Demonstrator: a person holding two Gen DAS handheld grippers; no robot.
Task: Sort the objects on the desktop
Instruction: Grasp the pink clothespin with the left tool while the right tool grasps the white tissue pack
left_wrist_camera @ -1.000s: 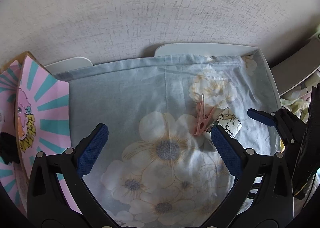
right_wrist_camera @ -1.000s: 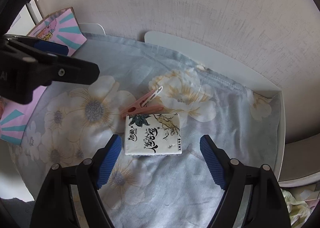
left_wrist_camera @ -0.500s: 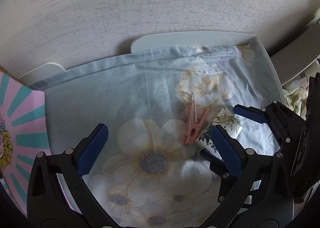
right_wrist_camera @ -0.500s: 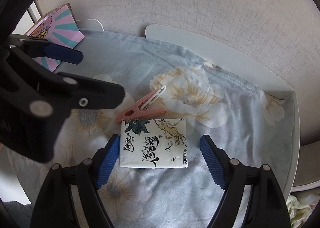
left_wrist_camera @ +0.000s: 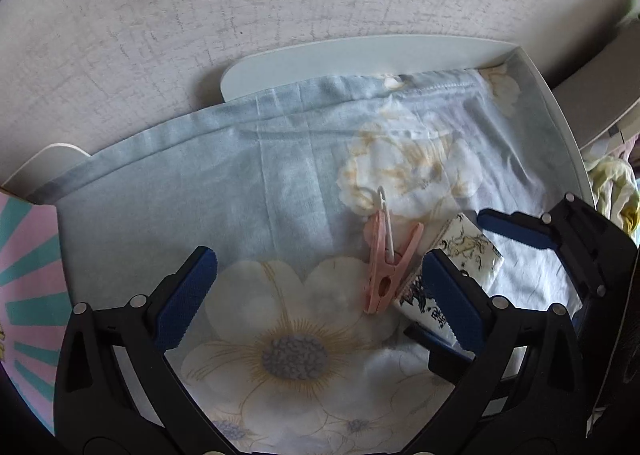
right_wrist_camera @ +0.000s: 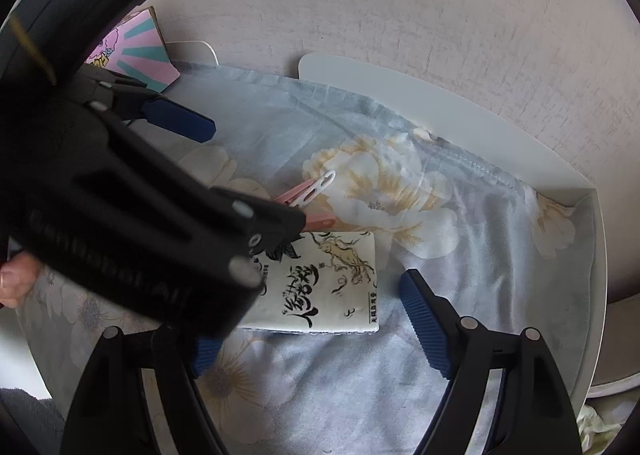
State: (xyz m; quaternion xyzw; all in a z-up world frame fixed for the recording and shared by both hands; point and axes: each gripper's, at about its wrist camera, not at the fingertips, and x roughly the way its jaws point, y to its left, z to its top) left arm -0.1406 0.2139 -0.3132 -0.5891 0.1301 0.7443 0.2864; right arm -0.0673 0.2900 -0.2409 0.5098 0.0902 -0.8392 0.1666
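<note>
Now both claws hang wide open over the floral cloth (left_wrist_camera: 280,183): the left gripper (left_wrist_camera: 316,287) nears the pink clothespin (left_wrist_camera: 386,263), and the right gripper (right_wrist_camera: 308,323) brackets the tissue pack (right_wrist_camera: 320,287) just right of it. Next: lower and squeeze without colliding.

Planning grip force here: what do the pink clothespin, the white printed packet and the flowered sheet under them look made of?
Clothespin: likely moulded plastic, uniform matte pink, with a white hook end. Packet: probably a soft plastic-film wrap, slightly glossy, pillowy with rounded edges and black ink printing; contents unclear. Sheet: woven fabric, matte, with creases and a stitched hem.
</note>
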